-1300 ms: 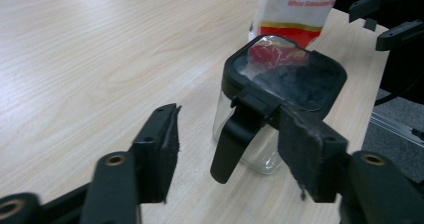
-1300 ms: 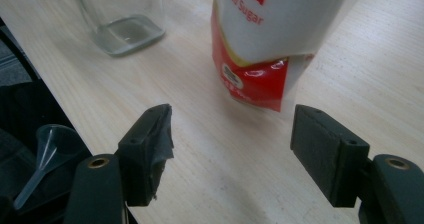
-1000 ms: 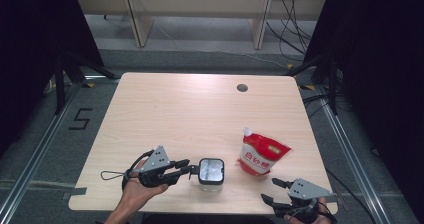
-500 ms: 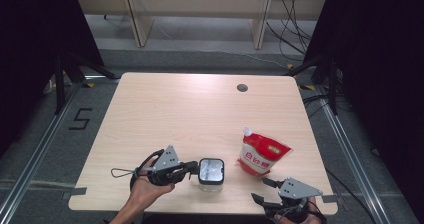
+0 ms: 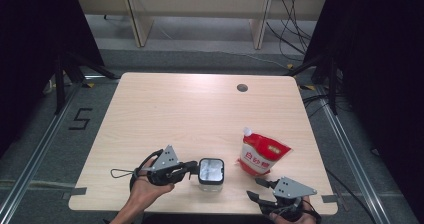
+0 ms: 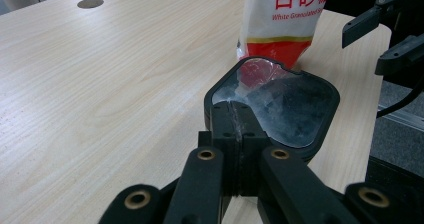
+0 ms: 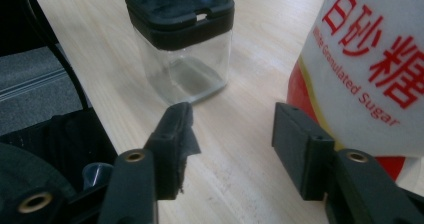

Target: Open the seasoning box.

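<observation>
The clear square glass jar with a black lid (image 5: 211, 174) is standing near the front edge of the light wooden table (image 5: 190, 109). The left gripper (image 5: 192, 168) is clamping its closed jaws on the lid's rim. The right gripper (image 5: 260, 189), its jaws apart and just now narrowing around nothing, is hovering at the front edge, near the red-and-white sugar pouch (image 5: 261, 155). The table's far half is lying bare.
</observation>
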The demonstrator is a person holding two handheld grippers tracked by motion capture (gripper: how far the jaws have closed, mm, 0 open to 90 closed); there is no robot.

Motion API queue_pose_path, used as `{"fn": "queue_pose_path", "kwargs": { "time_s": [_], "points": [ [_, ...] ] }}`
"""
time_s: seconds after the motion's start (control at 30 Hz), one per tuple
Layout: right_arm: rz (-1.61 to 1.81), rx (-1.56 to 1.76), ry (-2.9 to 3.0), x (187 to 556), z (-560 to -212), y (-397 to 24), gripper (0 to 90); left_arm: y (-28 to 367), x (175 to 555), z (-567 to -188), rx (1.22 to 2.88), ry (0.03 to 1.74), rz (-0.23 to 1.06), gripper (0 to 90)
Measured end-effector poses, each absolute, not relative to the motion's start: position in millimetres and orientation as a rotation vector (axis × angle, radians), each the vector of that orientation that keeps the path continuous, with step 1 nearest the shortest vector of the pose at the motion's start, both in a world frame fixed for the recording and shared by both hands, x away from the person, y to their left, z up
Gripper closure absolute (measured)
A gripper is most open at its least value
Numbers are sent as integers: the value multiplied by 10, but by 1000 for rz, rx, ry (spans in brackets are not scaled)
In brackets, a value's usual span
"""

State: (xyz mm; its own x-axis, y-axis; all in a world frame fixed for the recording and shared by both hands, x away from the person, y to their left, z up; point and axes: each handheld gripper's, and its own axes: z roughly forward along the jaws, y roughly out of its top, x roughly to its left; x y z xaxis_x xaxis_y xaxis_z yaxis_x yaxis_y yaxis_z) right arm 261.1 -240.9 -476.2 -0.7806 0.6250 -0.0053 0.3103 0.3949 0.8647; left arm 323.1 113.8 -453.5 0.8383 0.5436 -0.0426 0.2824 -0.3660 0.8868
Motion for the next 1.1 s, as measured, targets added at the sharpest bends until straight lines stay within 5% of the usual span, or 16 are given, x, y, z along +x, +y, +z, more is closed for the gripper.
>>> {"fn": "queue_pose_path", "kwargs": {
  "time_s": [1.1],
  "points": [
    [1388,631,2326,2788,-4738,-1963,775,1180,3230,-4580,1927,636,286,889]
  ]
}}
